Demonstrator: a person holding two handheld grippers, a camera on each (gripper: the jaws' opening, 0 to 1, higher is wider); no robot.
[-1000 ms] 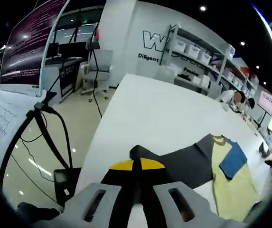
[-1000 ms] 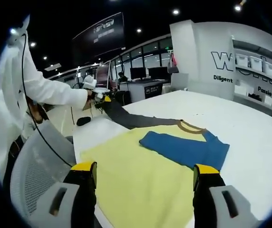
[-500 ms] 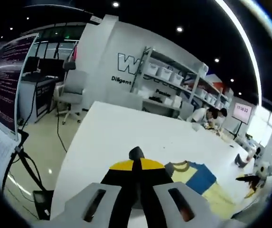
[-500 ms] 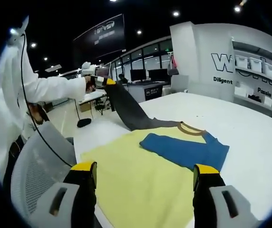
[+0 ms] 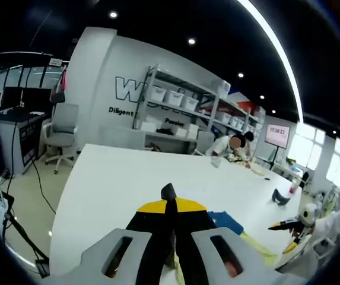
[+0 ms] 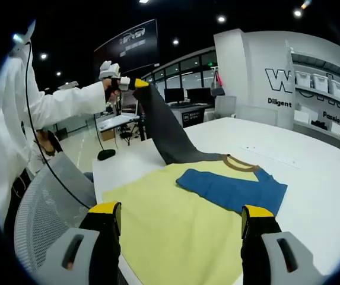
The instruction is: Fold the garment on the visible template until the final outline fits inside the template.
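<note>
Left gripper (image 6: pixel 135 84) is clamped on the dark grey sleeve (image 6: pixel 167 132) of the garment (image 6: pixel 232 189), lifting it so the cloth slopes down from the jaws to the table (image 6: pixel 312 178); in its own view a dark scrap of cloth pokes from the closed yellow tips (image 5: pixel 168 205). Right gripper (image 6: pixel 181 228) hangs over the yellow template (image 6: pixel 170 225), jaws wide with nothing between them. Ahead of it the blue part of the garment lies on the template's far edge, its tan collar, as far as the fisheye lets me judge, just past it.
</note>
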